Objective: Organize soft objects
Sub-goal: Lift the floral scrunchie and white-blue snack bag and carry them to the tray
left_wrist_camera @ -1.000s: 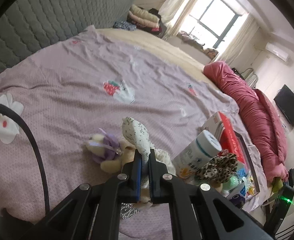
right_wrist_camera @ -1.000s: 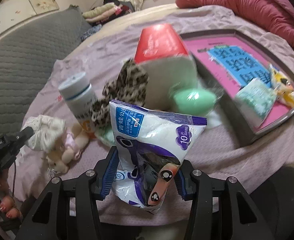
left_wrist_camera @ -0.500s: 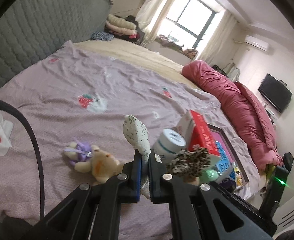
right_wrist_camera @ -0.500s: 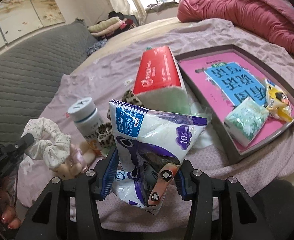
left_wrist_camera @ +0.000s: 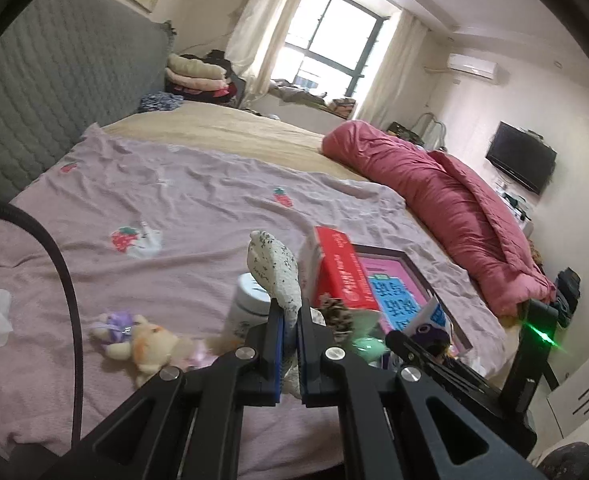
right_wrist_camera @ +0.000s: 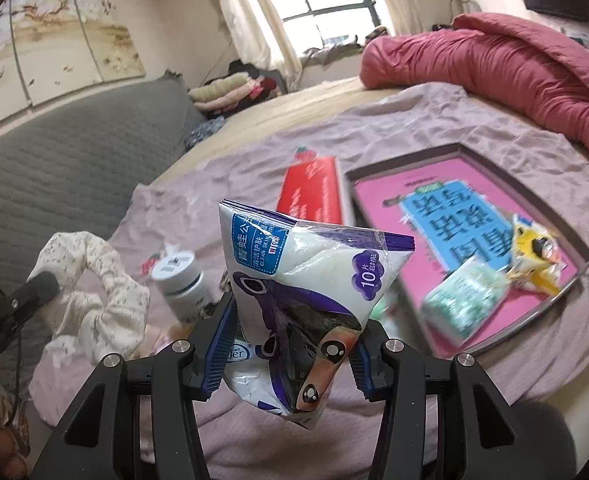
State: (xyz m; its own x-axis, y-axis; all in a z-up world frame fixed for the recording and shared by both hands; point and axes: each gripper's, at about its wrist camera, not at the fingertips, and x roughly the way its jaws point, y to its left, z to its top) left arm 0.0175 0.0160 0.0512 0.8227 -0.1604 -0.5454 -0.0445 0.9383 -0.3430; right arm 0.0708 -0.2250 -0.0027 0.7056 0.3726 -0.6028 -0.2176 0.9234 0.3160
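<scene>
The left hand-held gripper [left_wrist_camera: 289, 322] is clamped tight on a white speckled scrunchie [left_wrist_camera: 275, 270], held up above the bed [left_wrist_camera: 198, 184]; the right hand-held gripper [right_wrist_camera: 288, 344] is clamped on a blue-and-white wipes pack [right_wrist_camera: 306, 276], its jaws partly apart around the pack's width; below on the lilac sheet lie a small plush bear [left_wrist_camera: 146, 342], a white bottle [right_wrist_camera: 182, 280], a leopard-print scrunchie [left_wrist_camera: 336, 312] and a red tissue box [right_wrist_camera: 312, 190]; just beside the box, a grey tray [right_wrist_camera: 534, 312] holds a pink book [right_wrist_camera: 434, 208] and small packets.
</scene>
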